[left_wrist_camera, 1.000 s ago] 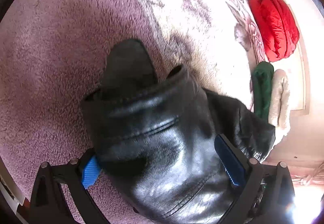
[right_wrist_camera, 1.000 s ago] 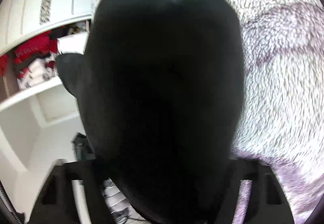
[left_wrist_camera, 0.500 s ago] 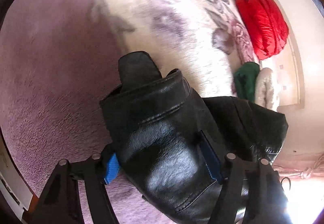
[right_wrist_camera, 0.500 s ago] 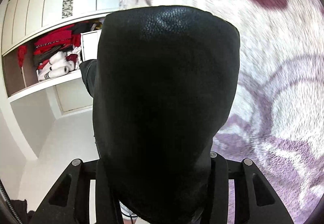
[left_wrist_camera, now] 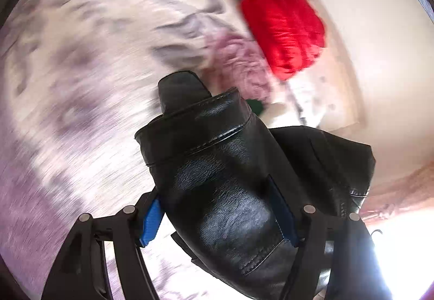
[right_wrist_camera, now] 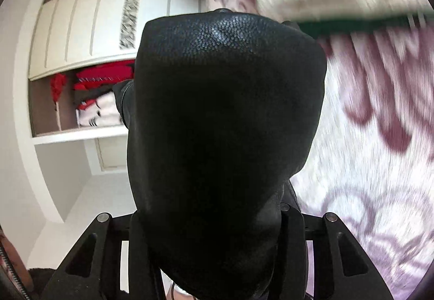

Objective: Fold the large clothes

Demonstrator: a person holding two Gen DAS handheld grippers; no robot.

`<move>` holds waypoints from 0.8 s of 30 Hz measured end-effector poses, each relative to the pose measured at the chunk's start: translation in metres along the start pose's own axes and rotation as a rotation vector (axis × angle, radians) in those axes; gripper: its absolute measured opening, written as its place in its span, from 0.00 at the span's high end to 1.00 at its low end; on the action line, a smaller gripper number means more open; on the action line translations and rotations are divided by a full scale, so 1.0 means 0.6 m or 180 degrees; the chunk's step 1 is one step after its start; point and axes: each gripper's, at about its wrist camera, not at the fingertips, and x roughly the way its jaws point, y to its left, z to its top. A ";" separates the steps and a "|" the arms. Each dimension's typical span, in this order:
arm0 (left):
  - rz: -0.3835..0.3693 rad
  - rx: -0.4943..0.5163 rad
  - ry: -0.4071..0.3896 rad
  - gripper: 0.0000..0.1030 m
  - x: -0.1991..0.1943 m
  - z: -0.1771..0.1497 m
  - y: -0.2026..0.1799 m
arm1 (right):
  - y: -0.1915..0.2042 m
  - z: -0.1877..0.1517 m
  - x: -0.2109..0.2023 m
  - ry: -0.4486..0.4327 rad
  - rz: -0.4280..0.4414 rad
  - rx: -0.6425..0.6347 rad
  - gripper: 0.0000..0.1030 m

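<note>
A black leather jacket hangs in the air above a pink and white plush bedspread. My left gripper is shut on a thick fold of it, blue pads pressed against both sides. In the right wrist view the jacket fills the middle of the frame. My right gripper is shut on another fold of it, and the leather hides the fingertips.
A red puffy garment lies at the bed's far end, with a green folded item and a white one near it. An open white wardrobe with red and white clothes stands left of the bed.
Both grippers have lifted and swung with the jacket still held. The red garment and the wardrobe have come further into view, and the bedspread is motion-blurred.
</note>
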 end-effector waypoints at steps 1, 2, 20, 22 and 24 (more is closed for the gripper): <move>-0.0039 0.0044 0.0002 0.34 0.010 0.013 -0.021 | 0.021 0.036 -0.023 -0.0063 0.0008 -0.0045 0.54; -0.0099 0.0118 0.0002 0.34 0.030 0.035 -0.058 | 0.036 0.065 -0.041 -0.0097 0.0024 -0.0078 0.54; 0.0125 0.0869 0.0652 0.35 0.427 0.055 -0.201 | -0.193 0.549 -0.089 0.0008 -0.0344 0.0710 0.25; 0.0207 0.1018 0.0653 0.35 0.416 0.048 -0.210 | -0.166 0.549 -0.095 0.0008 -0.0592 0.0533 0.23; 0.0282 0.1133 0.0663 0.35 0.403 0.044 -0.219 | -0.137 0.545 -0.101 0.0001 -0.0886 0.0383 0.18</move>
